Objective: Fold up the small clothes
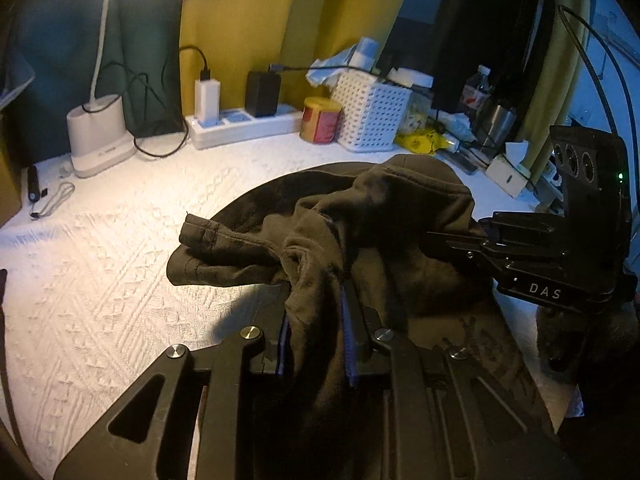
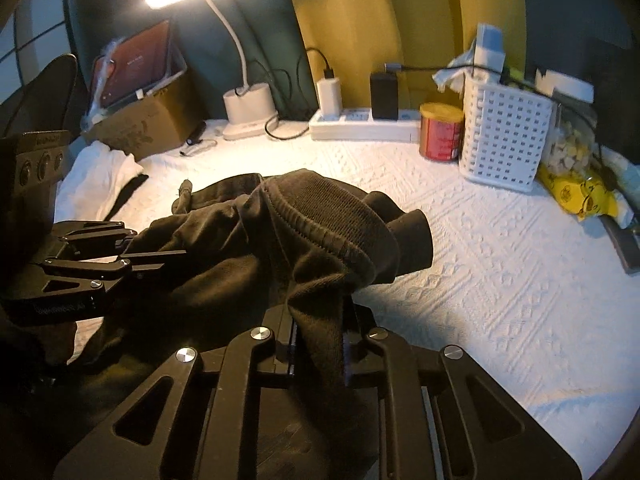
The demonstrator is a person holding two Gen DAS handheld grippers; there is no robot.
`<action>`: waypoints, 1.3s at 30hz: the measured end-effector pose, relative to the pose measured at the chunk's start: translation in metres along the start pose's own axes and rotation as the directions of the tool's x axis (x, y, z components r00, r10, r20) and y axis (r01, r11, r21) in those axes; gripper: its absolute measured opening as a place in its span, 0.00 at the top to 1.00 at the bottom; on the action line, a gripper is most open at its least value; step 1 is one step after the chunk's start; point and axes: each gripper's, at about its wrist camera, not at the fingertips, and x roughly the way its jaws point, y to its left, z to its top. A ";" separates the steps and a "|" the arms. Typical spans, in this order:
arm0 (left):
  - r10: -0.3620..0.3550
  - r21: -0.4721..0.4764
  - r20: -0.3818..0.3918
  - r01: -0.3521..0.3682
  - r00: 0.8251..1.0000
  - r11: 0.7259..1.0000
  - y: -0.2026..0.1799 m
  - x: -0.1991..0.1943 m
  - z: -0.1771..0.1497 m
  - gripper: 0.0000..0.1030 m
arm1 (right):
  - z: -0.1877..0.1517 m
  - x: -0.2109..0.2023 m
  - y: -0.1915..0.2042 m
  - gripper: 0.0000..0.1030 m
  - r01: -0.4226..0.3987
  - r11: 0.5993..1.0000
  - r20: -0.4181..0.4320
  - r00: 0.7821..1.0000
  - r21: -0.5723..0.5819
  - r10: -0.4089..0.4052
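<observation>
Dark garment point(image 1: 360, 216) (one), two hand-held grippers clamping

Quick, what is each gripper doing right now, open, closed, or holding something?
Left gripper: closed on the dark garment, a fold pinched between its fingers.
Right gripper: closed on the same dark garment, near its ribbed band.

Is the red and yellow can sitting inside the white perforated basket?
No, the red and yellow can stands on the white cloth beside the white perforated basket, to its left in the right wrist view.
</observation>
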 end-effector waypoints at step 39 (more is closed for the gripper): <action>0.050 0.134 0.377 -0.108 0.925 0.985 -0.066 -0.138 -0.022 0.84 | -0.004 -0.160 0.080 0.85 0.079 0.991 0.325 0.945 -0.108 -0.041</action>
